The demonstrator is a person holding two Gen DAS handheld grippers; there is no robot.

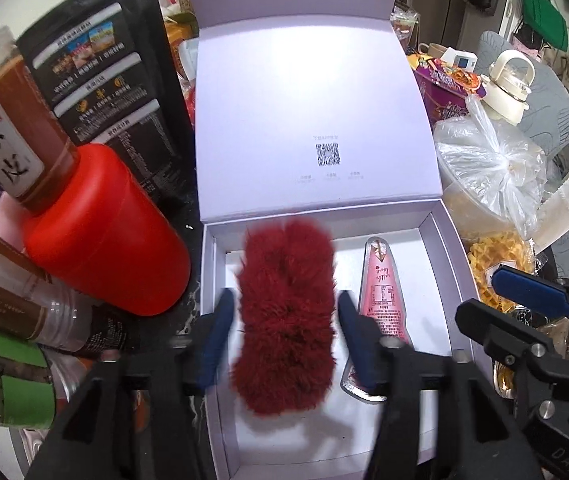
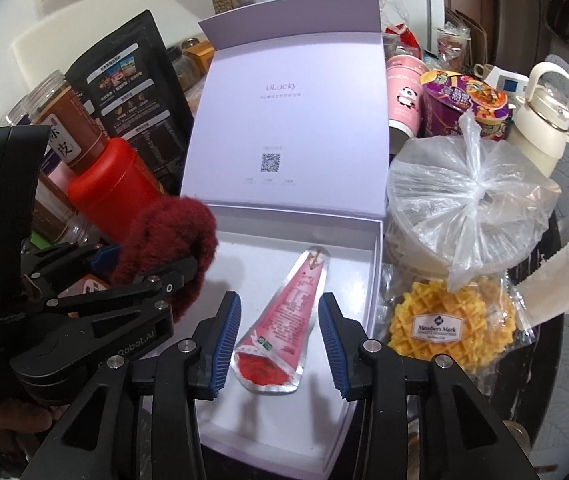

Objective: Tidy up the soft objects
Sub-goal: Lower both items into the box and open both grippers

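Right now my left gripper (image 1: 284, 332) has its fingers spread wide on either side of the red fluffy piece (image 1: 284, 312), over the open white box (image 1: 430, 236); its long axis runs straight ahead along them. My right gripper (image 2: 280, 336) hangs open-fingered above the pink pouch (image 2: 282, 320), narrow tip pointing away.

Left gripper (image 1: 284, 344): we saw its jaws spread wide, dark blue pads on either side, nothing pinched between them.
Right gripper (image 2: 279, 340): we noted it open too, its ribbed blue pads (image 2: 228, 336) well apart, pointing forward and down.
Relative pose: we found the left gripper to the left of the right one, angled toward it.
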